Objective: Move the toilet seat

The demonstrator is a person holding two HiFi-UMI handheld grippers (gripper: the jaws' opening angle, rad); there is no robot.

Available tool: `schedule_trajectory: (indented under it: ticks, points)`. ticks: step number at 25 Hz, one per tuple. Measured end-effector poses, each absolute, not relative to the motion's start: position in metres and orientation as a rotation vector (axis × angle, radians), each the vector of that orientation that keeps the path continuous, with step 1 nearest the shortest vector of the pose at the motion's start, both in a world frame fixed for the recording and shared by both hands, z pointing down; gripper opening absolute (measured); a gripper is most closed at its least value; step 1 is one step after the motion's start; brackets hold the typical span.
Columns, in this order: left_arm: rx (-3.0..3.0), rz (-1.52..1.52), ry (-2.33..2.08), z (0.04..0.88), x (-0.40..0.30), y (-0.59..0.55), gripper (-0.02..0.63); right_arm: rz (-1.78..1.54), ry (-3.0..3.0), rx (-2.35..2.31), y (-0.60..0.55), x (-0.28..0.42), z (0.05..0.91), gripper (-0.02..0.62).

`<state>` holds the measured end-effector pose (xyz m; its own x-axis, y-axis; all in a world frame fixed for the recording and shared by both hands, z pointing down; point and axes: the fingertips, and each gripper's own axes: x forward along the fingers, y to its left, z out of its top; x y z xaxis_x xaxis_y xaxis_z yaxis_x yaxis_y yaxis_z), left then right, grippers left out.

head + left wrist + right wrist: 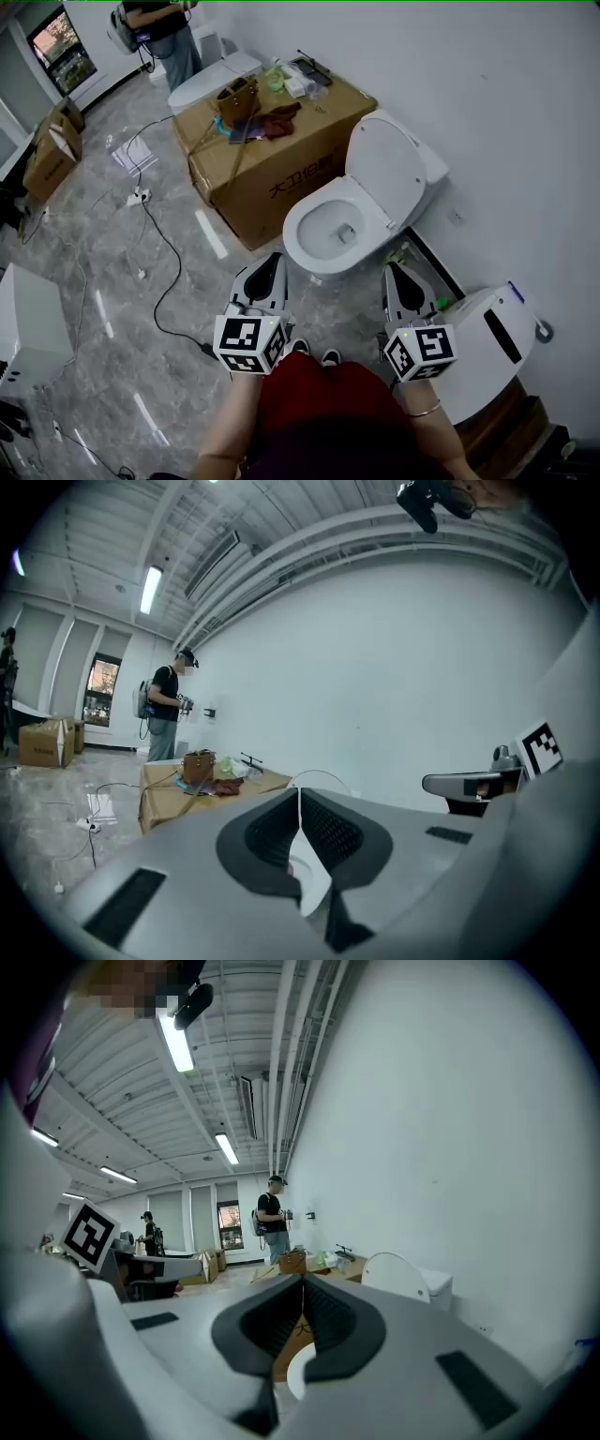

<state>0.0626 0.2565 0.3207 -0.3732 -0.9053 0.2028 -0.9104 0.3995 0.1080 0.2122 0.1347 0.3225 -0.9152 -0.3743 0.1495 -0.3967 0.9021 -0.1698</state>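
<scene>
Both hands hold their tools almost level, just short of the toilet [323, 246]. The left gripper [273, 260] and right gripper [394, 270] are clenched on nothing. The toilet seat [385, 167] stands raised against the tank, and in both gripper views the jaws cover most of the bowl.

Landmark: large cardboard box [272, 159], on the floor beside the wall.
Wall [497, 84]: plain white, right of the box.
Floor [94, 262]: glossy grey marbled tile; black cable [176, 265] trailing left of the box.
Window [61, 49]: daylit, far beyond the box.
Smaller cartons [52, 148]: well left of the box.
Light: lit ceiling tubes [176, 1042].
</scene>
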Motion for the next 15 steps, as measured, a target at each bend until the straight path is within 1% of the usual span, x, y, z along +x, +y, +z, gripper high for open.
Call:
schedule_trajectory:
  ticks: [5,12,15]
  points:
    - [1.593,0.018,-2.405,0.325,0.062,0.252,0.029,0.348,-2.913,0.587,0.131,0.219,0.339,0.017]
    - [1.556,0.003,-2.348,0.344,0.055,0.243,0.031,0.542,-2.807,0.599,0.117,0.222,0.374,0.019]
    - [1.542,0.029,-2.316,0.36,0.049,0.235,0.048,0.597,-2.756,0.623,0.107,0.22,0.39,0.022]
